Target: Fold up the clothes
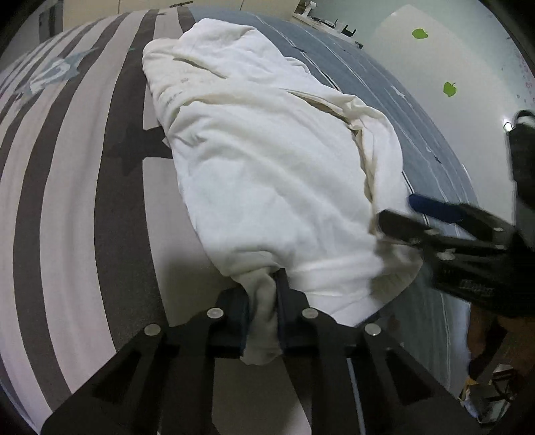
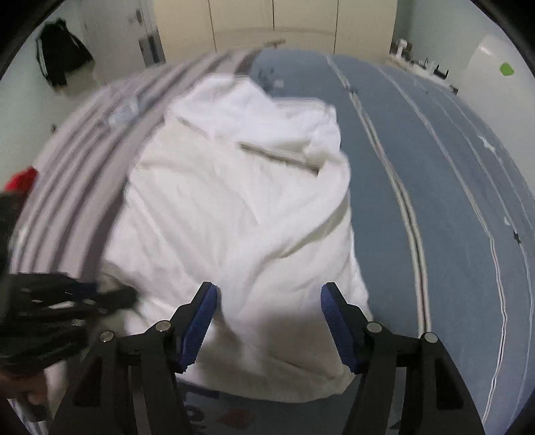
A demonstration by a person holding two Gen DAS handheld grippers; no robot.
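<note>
A white garment (image 1: 267, 160) lies crumpled lengthwise on the bed, over the seam between striped and blue covers. My left gripper (image 1: 262, 294) is shut on a bunched near corner of the garment, with cloth squeezed between its pads. In the left wrist view my right gripper (image 1: 398, 214) shows at the right, at the garment's near right edge, jaws apart. In the right wrist view the right gripper (image 2: 267, 294) stands open over the white garment (image 2: 240, 200), blue pads wide, nothing pinched. The left gripper (image 2: 110, 294) shows blurred at the left, at the cloth's edge.
The bed cover is grey-and-white striped (image 1: 83, 200) on the left and blue with thin white lines (image 2: 451, 200) on the right. A dark bag (image 2: 60, 57) hangs on the far wall. Cupboard doors (image 2: 274, 20) stand behind the bed. A red item (image 2: 21, 179) lies at the left.
</note>
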